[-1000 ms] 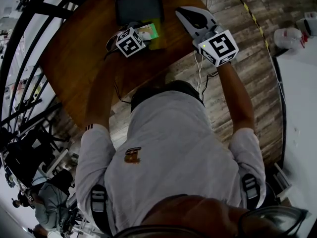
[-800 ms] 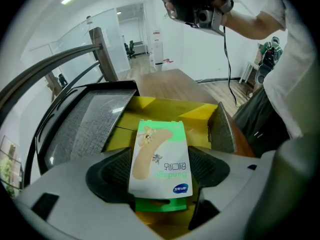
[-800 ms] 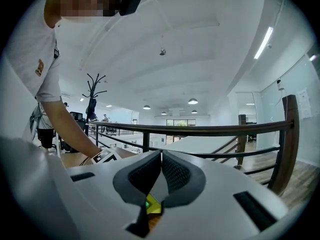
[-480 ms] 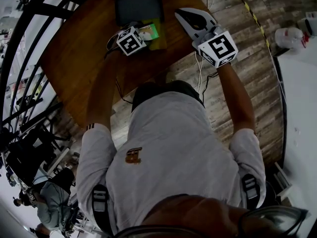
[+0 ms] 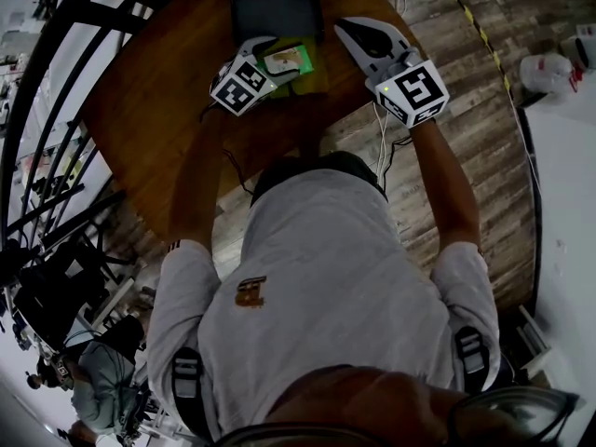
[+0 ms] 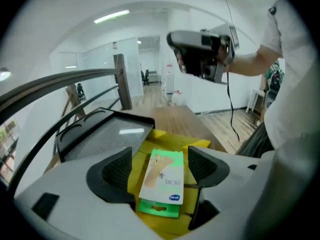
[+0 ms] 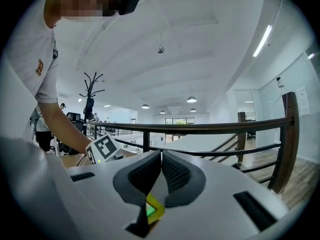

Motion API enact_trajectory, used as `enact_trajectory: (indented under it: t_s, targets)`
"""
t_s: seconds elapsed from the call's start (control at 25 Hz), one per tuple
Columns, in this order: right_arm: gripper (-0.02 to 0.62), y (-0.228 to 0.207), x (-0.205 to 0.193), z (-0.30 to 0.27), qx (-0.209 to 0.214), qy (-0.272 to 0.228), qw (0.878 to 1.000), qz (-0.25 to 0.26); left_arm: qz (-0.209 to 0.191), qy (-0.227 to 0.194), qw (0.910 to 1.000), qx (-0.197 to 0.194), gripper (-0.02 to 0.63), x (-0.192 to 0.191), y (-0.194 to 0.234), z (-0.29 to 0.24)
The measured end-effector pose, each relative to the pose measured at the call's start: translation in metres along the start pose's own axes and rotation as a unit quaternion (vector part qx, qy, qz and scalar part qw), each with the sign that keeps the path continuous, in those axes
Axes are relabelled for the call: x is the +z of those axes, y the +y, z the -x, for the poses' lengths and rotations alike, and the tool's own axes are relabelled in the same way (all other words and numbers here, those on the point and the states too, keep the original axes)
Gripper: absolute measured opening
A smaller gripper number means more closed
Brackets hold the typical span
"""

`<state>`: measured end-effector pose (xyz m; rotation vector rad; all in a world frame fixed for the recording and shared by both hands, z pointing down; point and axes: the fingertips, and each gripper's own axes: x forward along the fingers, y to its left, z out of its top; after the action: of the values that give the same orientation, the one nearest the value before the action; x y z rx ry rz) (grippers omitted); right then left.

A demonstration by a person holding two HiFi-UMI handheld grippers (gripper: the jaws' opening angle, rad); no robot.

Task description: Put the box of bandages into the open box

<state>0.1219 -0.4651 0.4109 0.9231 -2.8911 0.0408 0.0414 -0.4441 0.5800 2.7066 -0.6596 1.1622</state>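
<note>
Counter: a brown wooden counter carries the things and fills the upper left of the head view, above the person's shoulders.

Tray: a dark grey flat plastic tray with a glossy top sits at the far side of the counter. It is just behind the yellow cardboard box. I cannot tell if the two touch.

Left hand-held gripper: the white left hand-held gripper hangs low over the yellow cardboard box. Its black ribbed jaws stand wide and grip nothing. The box of bandages lies in the gap between them, with a thin strip of yellow showing on either side of it.

Box of bandages: the small, flat, white-and-green cardboard box of bandages lies flat with its printed face up. It rests on the open inside of the yellow cardboard box, its long side pointing toward the tray and a green edge at its near end. How deep it sits cannot be told.

Open box: the yellow cardboard box stands on the counter with its flaps spread. Its yellow surface shows all round the box of bandages.

Right hand-held gripper: the white right hand-held gripper is held raised in the air, to the right of the yellow cardboard box and well apart from it. Its jaws are pressed together with nothing between them. Below them a corner of yellow and green shows.

Railing: a dark metal railing runs behind.
</note>
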Motion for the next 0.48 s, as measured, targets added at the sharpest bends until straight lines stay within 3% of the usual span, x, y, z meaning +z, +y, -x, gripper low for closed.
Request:
enact_trajectory:
  t_s: [0.16, 0.32, 0.48]
  targets:
    - [0.034, 0.010, 0.007, -0.014, -0.004, -0.005, 1.000, -0.005, 0.039, -0.113, 0.9925, 0.023, 0.368, 0.033, 0.005, 0.040]
    - [0.034, 0.020, 0.014, -0.025, -0.007, -0.017, 1.000, -0.014, 0.051, -0.214, 0.9742, 0.051, 0.360, 0.065, 0.006, 0.078]
    - [0.034, 0.031, 0.023, -0.034, -0.004, -0.037, 0.999, -0.031, 0.060, -0.299, 0.9482, 0.090, 0.206, 0.093, 0.013, 0.117]
